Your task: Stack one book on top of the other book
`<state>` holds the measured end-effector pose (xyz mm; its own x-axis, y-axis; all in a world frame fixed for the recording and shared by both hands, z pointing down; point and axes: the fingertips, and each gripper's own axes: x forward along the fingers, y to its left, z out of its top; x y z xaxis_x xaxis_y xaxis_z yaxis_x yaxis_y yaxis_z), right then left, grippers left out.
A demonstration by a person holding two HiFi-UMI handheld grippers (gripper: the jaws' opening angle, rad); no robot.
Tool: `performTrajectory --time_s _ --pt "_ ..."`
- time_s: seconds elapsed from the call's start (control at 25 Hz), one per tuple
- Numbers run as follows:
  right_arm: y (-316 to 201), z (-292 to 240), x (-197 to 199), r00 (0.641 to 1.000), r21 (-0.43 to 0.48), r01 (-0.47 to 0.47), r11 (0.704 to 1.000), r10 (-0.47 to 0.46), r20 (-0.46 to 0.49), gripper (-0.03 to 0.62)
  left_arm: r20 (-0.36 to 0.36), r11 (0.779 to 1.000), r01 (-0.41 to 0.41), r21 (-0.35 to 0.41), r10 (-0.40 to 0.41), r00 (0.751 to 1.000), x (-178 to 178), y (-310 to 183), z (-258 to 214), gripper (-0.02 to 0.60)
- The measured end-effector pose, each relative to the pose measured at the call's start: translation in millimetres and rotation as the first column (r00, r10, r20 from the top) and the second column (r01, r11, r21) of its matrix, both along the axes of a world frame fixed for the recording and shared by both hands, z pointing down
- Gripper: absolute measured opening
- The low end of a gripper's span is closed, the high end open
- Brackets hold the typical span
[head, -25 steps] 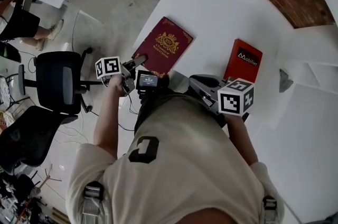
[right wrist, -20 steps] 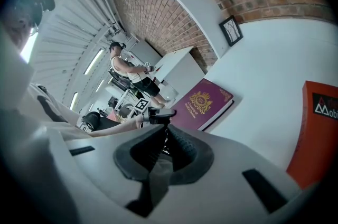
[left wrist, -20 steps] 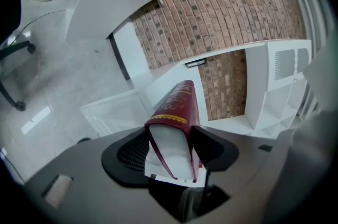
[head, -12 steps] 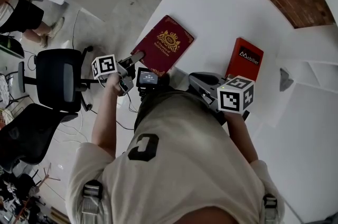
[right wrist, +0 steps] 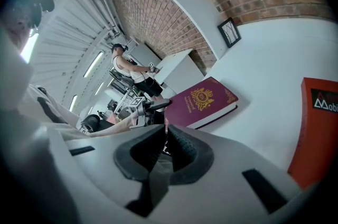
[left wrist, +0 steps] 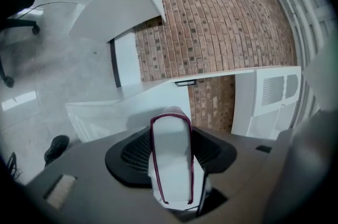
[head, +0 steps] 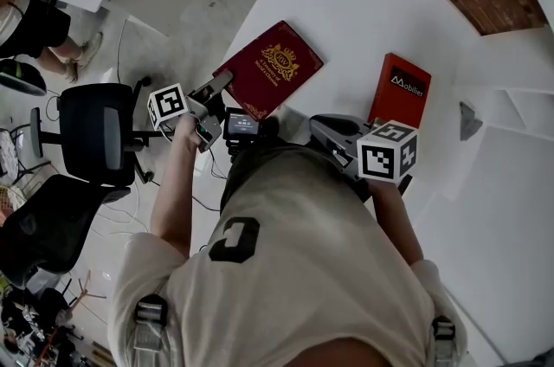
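At the left, the left gripper [head: 222, 85] has just been closing its jaws and now pinches the near corner of the maroon book [head: 275, 69], with the page edge filling the gap between its pads. This grip probably serves to lift it off the white table [head: 363, 10]. The right gripper [right wrist: 165, 136] hovers with its jaws together, holding nothing. Further right, well apart, the red book [head: 400, 88] lies flat, seemingly the base for the 2-book stack.
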<state>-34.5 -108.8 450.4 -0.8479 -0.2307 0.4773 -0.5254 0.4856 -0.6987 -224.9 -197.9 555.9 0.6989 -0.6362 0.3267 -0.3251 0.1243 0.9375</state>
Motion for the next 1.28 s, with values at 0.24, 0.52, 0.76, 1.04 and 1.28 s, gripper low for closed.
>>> performTrajectory --time_s 0.24,0.52,0.76,1.04,1.28 --pt "1.3 -0.7 2.0 1.000 0.005 0.006 1.000 -0.006 0.002 0.012 -0.112 0.996 0.086 0.018 -0.083 0.990 5.8 -7.8 -20.1 0.218" --pt "1.2 -0.5 2.0 1.000 0.002 0.006 1.000 -0.006 -0.005 0.012 -0.107 0.995 0.090 0.048 -0.084 0.991 7.7 -10.3 -25.2 0.218" --pt "8.3 3.1 -2.5 1.000 -0.012 -0.011 1.000 0.011 -0.028 0.012 -0.124 0.996 0.062 0.057 -0.055 0.991 9.5 -11.2 -24.2 0.218" --pt "23.9 7.5 -3.5 0.995 -0.051 -0.094 0.994 0.092 -0.040 0.012 -0.152 0.999 0.007 0.039 -0.001 0.988 18.1 -13.0 -23.4 0.218" --pt "28.5 7.0 16.4 0.984 -0.040 -0.178 0.983 0.177 -0.028 0.012 -0.118 0.996 -0.067 0.050 0.073 0.990 42.6 -20.4 -22.0 0.218"
